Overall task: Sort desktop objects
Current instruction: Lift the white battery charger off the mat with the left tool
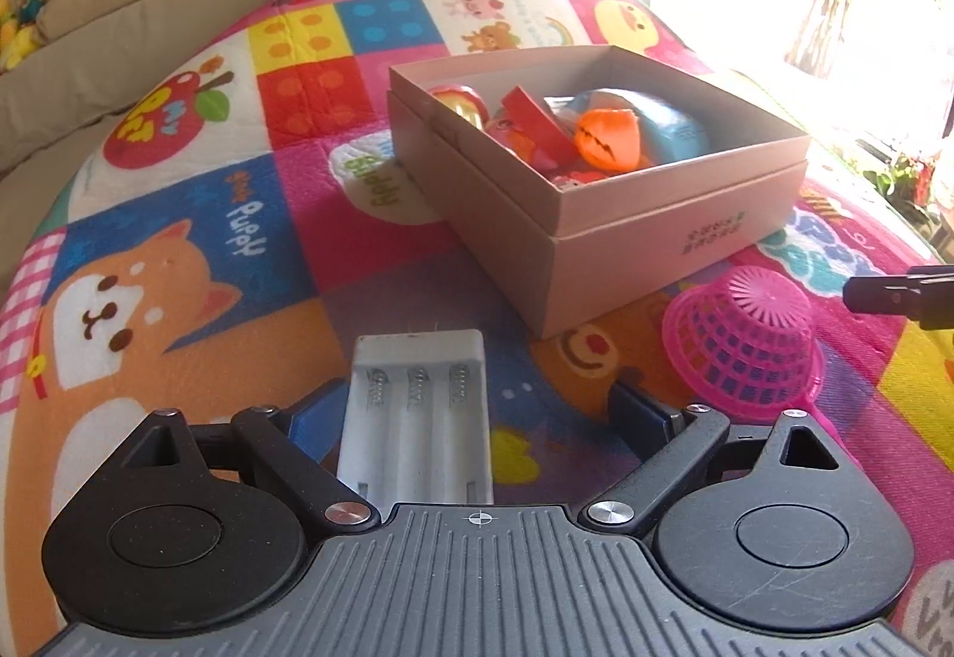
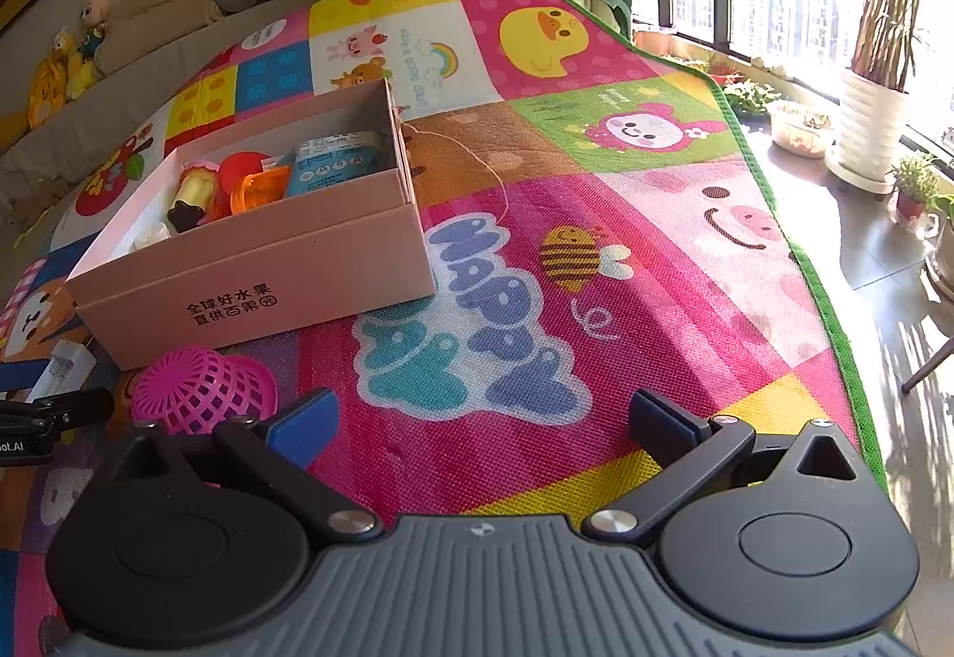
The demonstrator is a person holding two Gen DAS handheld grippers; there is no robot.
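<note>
Left hand-held gripper (image 1: 471, 412): jaws spread, white plastic three-slot battery holder (image 1: 417, 418) lying between them, pads apart from it. Right hand-held gripper (image 2: 483, 427): spread, empty. Pink plastic mesh basket (image 1: 745, 341): overturned, right of holder. Pale cardboard box (image 1: 626, 239): beyond, holding assorted toys. Colourful cartoon mat (image 1: 238, 239): underneath.

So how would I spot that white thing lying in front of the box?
Find the cardboard box on the colourful play mat. Just before its near corner lies a white plastic battery holder, beside an upturned pink basket. Only the holder shows three slots with metal springs.
</note>
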